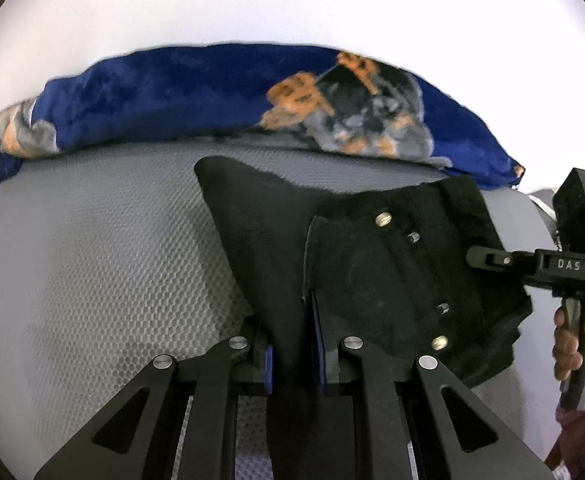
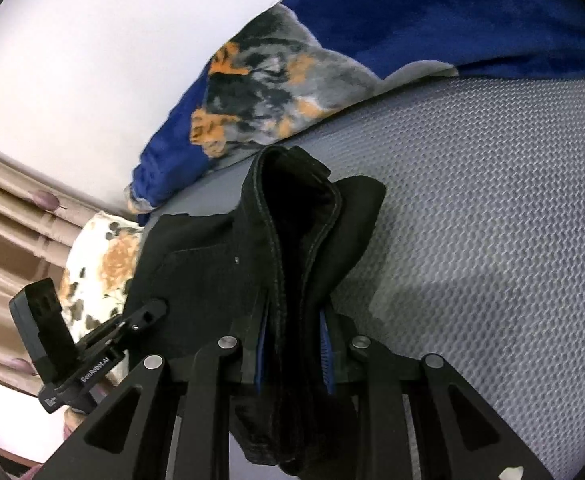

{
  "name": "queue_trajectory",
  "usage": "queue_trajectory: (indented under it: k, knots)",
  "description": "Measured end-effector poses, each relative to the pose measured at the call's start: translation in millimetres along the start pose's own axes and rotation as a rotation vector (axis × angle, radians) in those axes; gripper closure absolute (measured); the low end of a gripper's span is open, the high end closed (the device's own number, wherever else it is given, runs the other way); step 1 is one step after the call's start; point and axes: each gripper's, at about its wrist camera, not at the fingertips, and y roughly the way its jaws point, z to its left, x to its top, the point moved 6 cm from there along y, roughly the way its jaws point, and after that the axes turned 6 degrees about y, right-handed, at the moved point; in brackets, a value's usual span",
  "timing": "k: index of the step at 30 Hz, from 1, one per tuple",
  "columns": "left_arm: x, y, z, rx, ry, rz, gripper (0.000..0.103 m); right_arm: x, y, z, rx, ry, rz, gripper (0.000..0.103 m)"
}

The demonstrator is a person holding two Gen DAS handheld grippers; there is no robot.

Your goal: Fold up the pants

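The black pants (image 1: pixel 376 264) are held up over a grey honeycomb-textured mattress (image 1: pixel 104 248). In the left wrist view I see the waistband side with metal buttons (image 1: pixel 381 219). My left gripper (image 1: pixel 292 354) is shut on a fold of the black cloth. My right gripper (image 1: pixel 477 258) shows at the right edge of the cloth, its fingertips hidden in it. In the right wrist view my right gripper (image 2: pixel 294 356) is shut on a thick bunch of the pants (image 2: pixel 300 232), and my left gripper (image 2: pixel 154 309) reaches into the cloth from the left.
A blue blanket with a grey and orange dog print (image 1: pixel 228 96) lies along the far edge of the mattress (image 2: pixel 492 200). A flowered pillow (image 2: pixel 100 264) and beige curtains (image 2: pixel 8 216) are beyond the mattress's left side. A white wall is behind.
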Motion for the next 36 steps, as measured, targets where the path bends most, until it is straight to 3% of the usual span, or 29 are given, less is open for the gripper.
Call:
queue_trajectory:
  k: [4, 7, 9, 13, 21, 24, 26, 29, 32, 36]
  knots:
    - [-16.3, 23.2, 19.4, -0.025, -0.061, 0.057, 0.077, -5.4, 13.0, -12.7, -0.107, -0.058, 0.004, 0.075]
    - [-19.1, 26.6, 25.0, -0.041, -0.084, 0.043, 0.070, -9.8, 21.7, -19.7, -0.150, -0.058, -0.001, 0.066]
    - [-17.8, 25.6, 23.9, -0.032, -0.083, 0.047, 0.067, -10.7, 23.4, -19.8, -0.163, -0.060, -0.010, 0.065]
    - [-13.2, 23.8, 26.0, 0.056, -0.084, 0.066, 0.048, -12.5, 26.9, -8.2, -0.240, -0.108, -0.027, 0.058]
    - [-23.4, -17.9, 14.2, 0.225, -0.020, 0.056, 0.046, -43.5, 16.3, 17.0, -0.381, -0.205, -0.064, 0.055]
    - [-32.1, -38.1, 5.5, 0.268, -0.002, 0.032, 0.037, -58.0, 4.2, 27.6, -0.403, -0.239, -0.096, 0.053]
    - [-40.0, -54.1, -2.0, 0.279, -0.001, 0.013, 0.036, -69.1, -6.2, 38.8, -0.428, -0.267, -0.137, 0.039]
    - [-51.1, -73.3, -11.8, 0.295, -0.006, 0.000, 0.036, -85.7, -19.4, 51.8, -0.446, -0.308, -0.174, 0.032]
    - [-60.7, -91.6, -20.2, 0.310, -0.005, -0.026, 0.035, -108.0, -30.5, 67.1, -0.473, -0.364, -0.207, 0.017]
    - [-75.0, -113.2, -27.9, 0.337, -0.006, -0.057, 0.025, -129.9, -41.5, 80.1, -0.463, -0.366, -0.250, 0.009]
